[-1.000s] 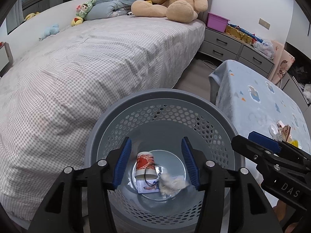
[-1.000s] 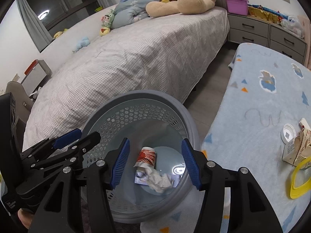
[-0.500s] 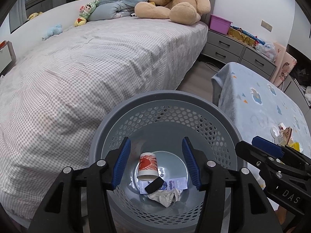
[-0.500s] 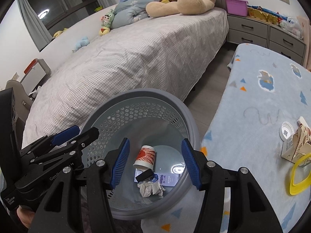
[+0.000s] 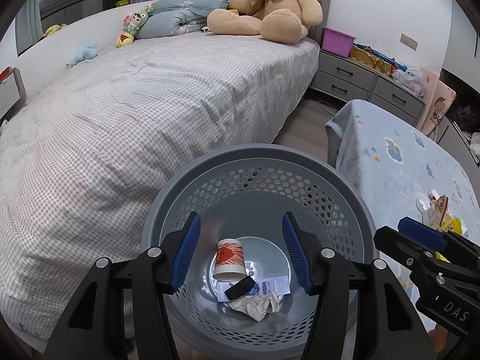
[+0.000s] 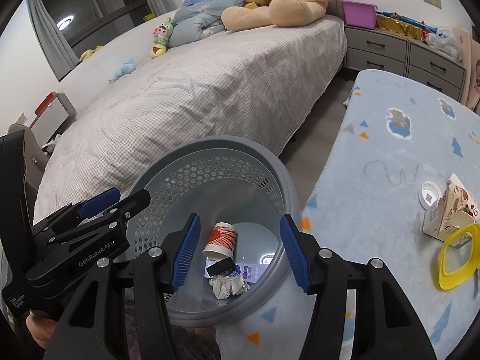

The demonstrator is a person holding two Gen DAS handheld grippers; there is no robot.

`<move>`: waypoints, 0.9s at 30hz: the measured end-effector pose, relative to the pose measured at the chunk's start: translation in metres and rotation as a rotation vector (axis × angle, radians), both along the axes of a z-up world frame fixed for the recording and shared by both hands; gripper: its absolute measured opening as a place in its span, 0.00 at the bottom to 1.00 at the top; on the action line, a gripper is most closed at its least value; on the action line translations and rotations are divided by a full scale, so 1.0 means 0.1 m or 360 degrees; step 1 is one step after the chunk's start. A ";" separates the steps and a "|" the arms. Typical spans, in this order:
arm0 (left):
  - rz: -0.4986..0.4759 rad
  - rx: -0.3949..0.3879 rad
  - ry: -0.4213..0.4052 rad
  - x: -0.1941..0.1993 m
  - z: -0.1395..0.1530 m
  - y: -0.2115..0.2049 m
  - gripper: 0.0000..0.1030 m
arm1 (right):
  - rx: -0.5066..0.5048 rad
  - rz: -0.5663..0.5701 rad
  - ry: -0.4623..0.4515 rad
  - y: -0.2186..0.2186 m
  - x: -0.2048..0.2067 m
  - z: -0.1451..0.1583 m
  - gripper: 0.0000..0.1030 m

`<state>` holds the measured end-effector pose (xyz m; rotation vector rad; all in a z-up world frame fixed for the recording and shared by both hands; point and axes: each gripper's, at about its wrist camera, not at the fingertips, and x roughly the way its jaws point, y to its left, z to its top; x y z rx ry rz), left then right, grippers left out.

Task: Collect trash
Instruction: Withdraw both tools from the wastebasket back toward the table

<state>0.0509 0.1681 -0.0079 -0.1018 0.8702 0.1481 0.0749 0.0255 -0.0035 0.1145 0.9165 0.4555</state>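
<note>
Left gripper [image 5: 240,252] hangs over the bin [image 5: 342,180], jaws parted, just opened wider, nothing between them. Right gripper [image 6: 238,250] also hangs there, half open, empty. Already in the bin: cup [image 5: 228,259], black piece [image 5: 240,288], flat packet [image 5: 274,286], crumpled paper [image 5: 255,304]. Left on the table [image 6: 390,156]: carton [image 6: 450,213], cap [image 6: 430,198], yellow ring [image 6: 457,255]

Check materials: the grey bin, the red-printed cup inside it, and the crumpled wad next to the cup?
Bin: looks like moulded plastic, matte grey, with a regular hex-hole wall and smooth rolled rim.
Cup: probably paper, white with a red print and a thin rolled lip.
Wad: likely tissue or thin paper, off-white, with sharp irregular creases.
</note>
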 end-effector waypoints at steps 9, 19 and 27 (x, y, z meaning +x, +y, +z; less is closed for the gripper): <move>-0.0033 0.0038 -0.0051 -0.09 0.05 -0.10 0.58 | -0.0019 -0.0050 -0.0012 -0.17 -0.16 -0.02 0.54; -0.0131 0.0061 -0.0065 -0.13 0.08 -0.29 0.61 | -0.0031 -0.0172 0.0015 -0.61 -0.34 -0.12 0.56; -0.0261 0.0125 -0.0065 -0.22 0.08 -0.60 0.62 | -0.0044 -0.0322 0.0011 -1.12 -0.51 -0.13 0.59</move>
